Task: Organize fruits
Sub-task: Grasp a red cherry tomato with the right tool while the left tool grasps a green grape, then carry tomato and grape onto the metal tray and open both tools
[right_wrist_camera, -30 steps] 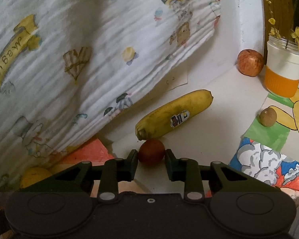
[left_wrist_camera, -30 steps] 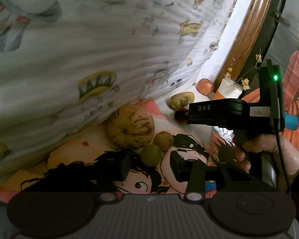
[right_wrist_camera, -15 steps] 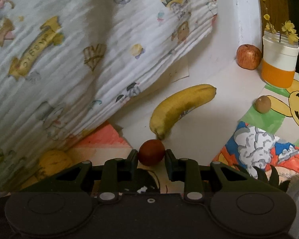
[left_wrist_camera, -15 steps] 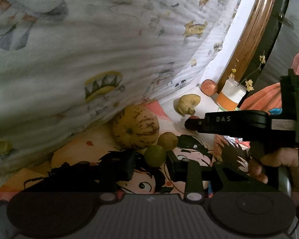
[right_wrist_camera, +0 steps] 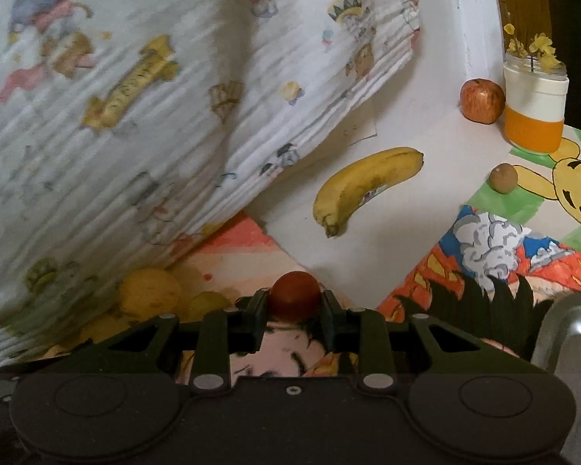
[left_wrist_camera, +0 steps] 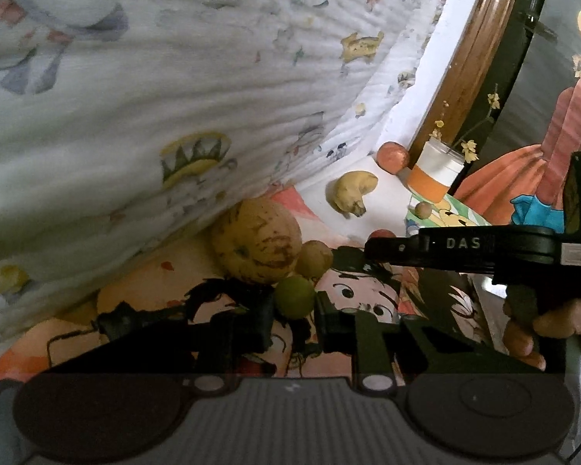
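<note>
My left gripper (left_wrist_camera: 294, 310) is shut on a small green fruit (left_wrist_camera: 293, 296), its pads pressing both sides. The fruit rests on the cartoon mat beside a speckled yellow melon (left_wrist_camera: 256, 241) and a small brown fruit (left_wrist_camera: 314, 257). My right gripper (right_wrist_camera: 293, 304) is shut on a dark red round fruit (right_wrist_camera: 295, 294) and holds it above the mat. In the left wrist view the right gripper (left_wrist_camera: 375, 246) reaches in from the right, held by a hand (left_wrist_camera: 523, 333). Further back on the white surface lie a banana (right_wrist_camera: 368, 184), a red apple (right_wrist_camera: 482, 100) and another small brown fruit (right_wrist_camera: 503, 178).
A printed white cloth (right_wrist_camera: 135, 116) hangs over the left and touches the melon. A white and orange jar (right_wrist_camera: 534, 112) with yellow flowers stands by the apple against a wooden frame (left_wrist_camera: 472, 50). A metal tray's corner (right_wrist_camera: 569, 333) shows at the right edge.
The left jaws closed in until they gripped the green fruit. The right gripper drew back from the banana with the red fruit and moved right in the left wrist view.
</note>
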{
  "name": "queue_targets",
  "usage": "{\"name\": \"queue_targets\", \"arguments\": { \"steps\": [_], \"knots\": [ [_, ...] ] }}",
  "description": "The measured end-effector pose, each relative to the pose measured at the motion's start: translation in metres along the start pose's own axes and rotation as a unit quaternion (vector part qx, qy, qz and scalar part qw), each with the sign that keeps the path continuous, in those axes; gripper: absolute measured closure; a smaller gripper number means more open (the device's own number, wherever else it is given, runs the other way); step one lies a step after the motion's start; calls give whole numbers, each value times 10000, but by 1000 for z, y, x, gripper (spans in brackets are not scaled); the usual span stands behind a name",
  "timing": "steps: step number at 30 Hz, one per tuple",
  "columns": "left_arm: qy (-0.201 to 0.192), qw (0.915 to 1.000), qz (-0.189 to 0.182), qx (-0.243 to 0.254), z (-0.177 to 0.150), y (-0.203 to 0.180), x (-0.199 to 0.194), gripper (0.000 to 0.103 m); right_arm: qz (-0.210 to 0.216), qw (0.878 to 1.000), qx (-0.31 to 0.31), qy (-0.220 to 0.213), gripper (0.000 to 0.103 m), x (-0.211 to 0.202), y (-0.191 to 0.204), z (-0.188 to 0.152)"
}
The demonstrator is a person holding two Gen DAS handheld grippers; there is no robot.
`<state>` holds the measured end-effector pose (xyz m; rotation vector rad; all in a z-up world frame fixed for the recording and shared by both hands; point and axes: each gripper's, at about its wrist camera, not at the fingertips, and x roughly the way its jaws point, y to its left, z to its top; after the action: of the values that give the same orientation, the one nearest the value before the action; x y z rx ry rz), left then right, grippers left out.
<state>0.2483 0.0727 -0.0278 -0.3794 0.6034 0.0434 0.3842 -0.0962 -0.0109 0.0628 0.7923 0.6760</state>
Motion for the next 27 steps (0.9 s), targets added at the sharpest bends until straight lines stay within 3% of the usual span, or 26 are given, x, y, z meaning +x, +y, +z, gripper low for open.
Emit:
{"name": "queue_targets", "arguments": {
  "steps": [13,22,27],
  "knots": [
    [-20,9998,-119,127,-12,-15,-32,79,203,9995,-43,-244,72,-60,14,-31],
    [-162,9991,-277,280,-21,-41,-71,79,107,9974,-62,-714,72,-124,15,-65],
    [-202,9980,-475,369,-31,-64,-88,79,-163,9948,-158,-993,72,-162,9,-90]
  ]
}}
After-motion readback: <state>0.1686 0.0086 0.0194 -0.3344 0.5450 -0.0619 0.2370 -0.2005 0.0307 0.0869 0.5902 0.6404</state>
